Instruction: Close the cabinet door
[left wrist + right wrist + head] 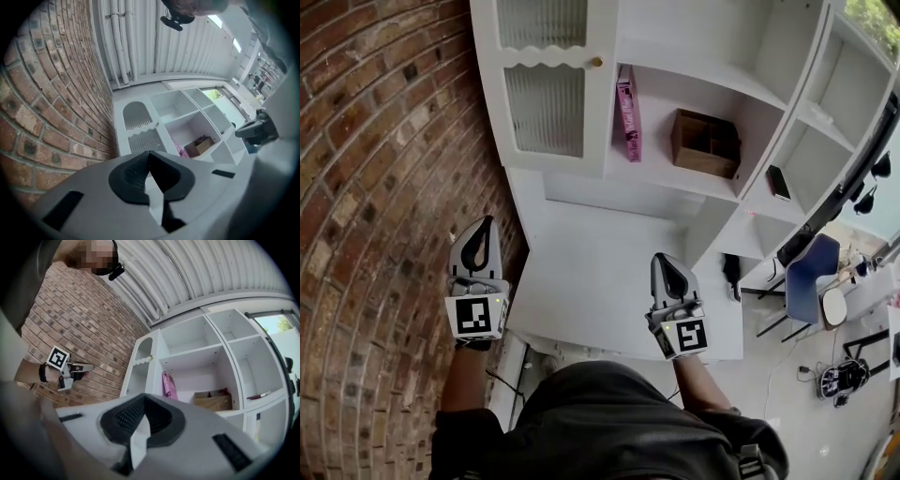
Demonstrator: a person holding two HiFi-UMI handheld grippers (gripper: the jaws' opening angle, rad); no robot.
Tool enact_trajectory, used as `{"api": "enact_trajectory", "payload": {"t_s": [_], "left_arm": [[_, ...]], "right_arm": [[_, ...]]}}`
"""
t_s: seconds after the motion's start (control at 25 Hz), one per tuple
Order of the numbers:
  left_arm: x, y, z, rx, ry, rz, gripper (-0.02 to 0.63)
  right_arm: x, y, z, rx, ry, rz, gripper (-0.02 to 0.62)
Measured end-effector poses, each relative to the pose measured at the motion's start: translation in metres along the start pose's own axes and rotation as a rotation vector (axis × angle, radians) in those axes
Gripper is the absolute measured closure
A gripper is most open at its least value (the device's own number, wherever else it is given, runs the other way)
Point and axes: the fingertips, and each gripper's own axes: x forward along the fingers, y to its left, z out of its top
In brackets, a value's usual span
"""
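The white cabinet door [548,89], with two ribbed glass panels and a small brass knob [596,62], lies flat against the cabinet's left column and looks closed. It also shows as the door [140,129] in the left gripper view and the door [139,363] in the right gripper view. My left gripper [483,225] hangs well below the door beside the brick wall, jaws shut and empty. My right gripper [662,260] is over the white counter, jaws together with nothing between them. The closed tips show as the left gripper [149,153] and the right gripper [143,397], both short of the cabinet.
A brick wall [375,187] runs close along the left. Open shelves to the door's right hold a pink book [628,117], a wooden box [705,142] and a dark flat thing [777,182]. A white counter [600,272] juts out below. A blue chair [811,272] stands at the right.
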Motion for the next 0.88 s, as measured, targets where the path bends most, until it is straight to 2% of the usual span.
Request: {"api": "enact_trajectory", "payload": {"t_s": [0.28,0.72,0.88], "left_arm": [[-0.032,-0.004,-0.030,-0.063,0.067,0.018,0.604],[-0.053,-0.018,-0.051,-0.119,0.106,0.019,0.604],[-0.054,-0.022,-0.052,-0.141,0.093,0.014,0.604]], "right_arm": [[-0.001,0.005,0.001,0.001,0.000,0.013,0.595],[-0.006,0.011,-0.004,0.013,0.009,0.031,0.595],[-0.009,0.011,-0.004,0.012,0.009,0.027,0.595]]}}
